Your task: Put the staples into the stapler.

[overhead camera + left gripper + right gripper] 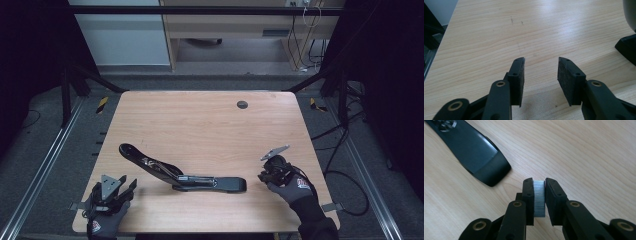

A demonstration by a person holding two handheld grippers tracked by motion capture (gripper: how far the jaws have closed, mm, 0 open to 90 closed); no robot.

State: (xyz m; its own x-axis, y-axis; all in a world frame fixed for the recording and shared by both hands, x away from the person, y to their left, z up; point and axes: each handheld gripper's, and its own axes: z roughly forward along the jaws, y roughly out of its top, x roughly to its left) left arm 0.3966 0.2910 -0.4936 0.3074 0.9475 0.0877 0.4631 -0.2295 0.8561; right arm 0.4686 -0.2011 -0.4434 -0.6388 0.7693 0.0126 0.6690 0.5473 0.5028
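Note:
A black stapler (pixel 182 176) lies swung open on the wooden table (pixel 200 125), its top arm raised toward the left and its base pointing right. My right gripper (pixel 261 176) hovers just right of the base end and is shut on a silver strip of staples (pixel 539 197), held upright between the pads of the right gripper (pixel 539 181). The stapler's rounded end (pixel 481 157) lies to the upper left in the right gripper view. My left gripper (pixel 131 186) rests near the front left corner, and the left gripper (pixel 541 65) stands open with nothing between its pads. A stapler part (pixel 627 47) shows at the right edge.
A round dark cable hole (pixel 242 104) sits at the table's far middle. Metal rails and cables (pixel 345 175) run along the floor on both sides. A cabinet and desk (pixel 225 30) stand beyond the far edge.

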